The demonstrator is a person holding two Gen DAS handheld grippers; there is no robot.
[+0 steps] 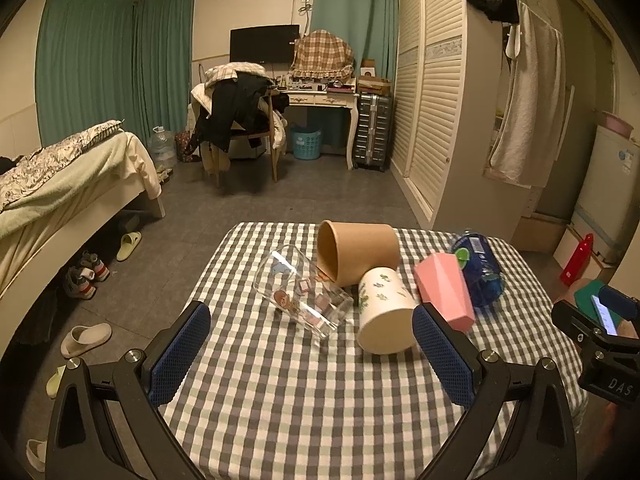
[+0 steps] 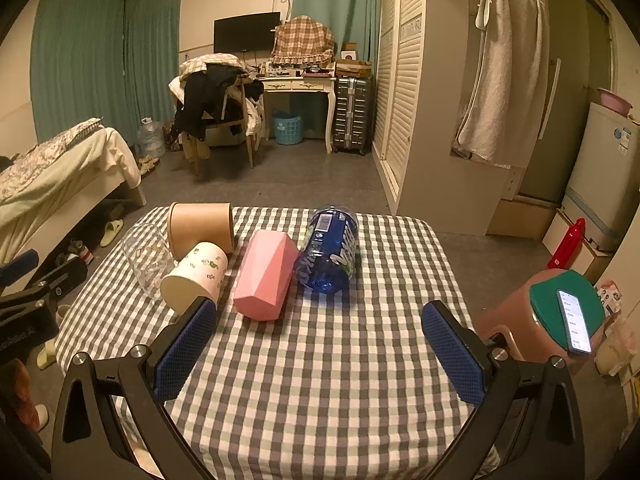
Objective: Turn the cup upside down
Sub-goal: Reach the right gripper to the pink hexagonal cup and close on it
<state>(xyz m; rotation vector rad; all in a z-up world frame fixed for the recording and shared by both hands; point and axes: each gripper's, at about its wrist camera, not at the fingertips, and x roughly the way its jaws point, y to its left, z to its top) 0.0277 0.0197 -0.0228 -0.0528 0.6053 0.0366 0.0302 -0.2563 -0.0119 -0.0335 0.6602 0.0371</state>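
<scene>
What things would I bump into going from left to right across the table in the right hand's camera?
Clear glass → white cup with little plants → pink cup → blue bottle. All lie on their sides. The brown paper cup is left out, since it sits behind and overlaps the first two.

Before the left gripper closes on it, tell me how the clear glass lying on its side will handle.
The clear glass lies on its side on the checked cloth, so a nudge would probably roll it. Its smooth wall may slip in the pads. Being glass, it likely breaks if dropped, and it rests near the brown paper cup.
</scene>
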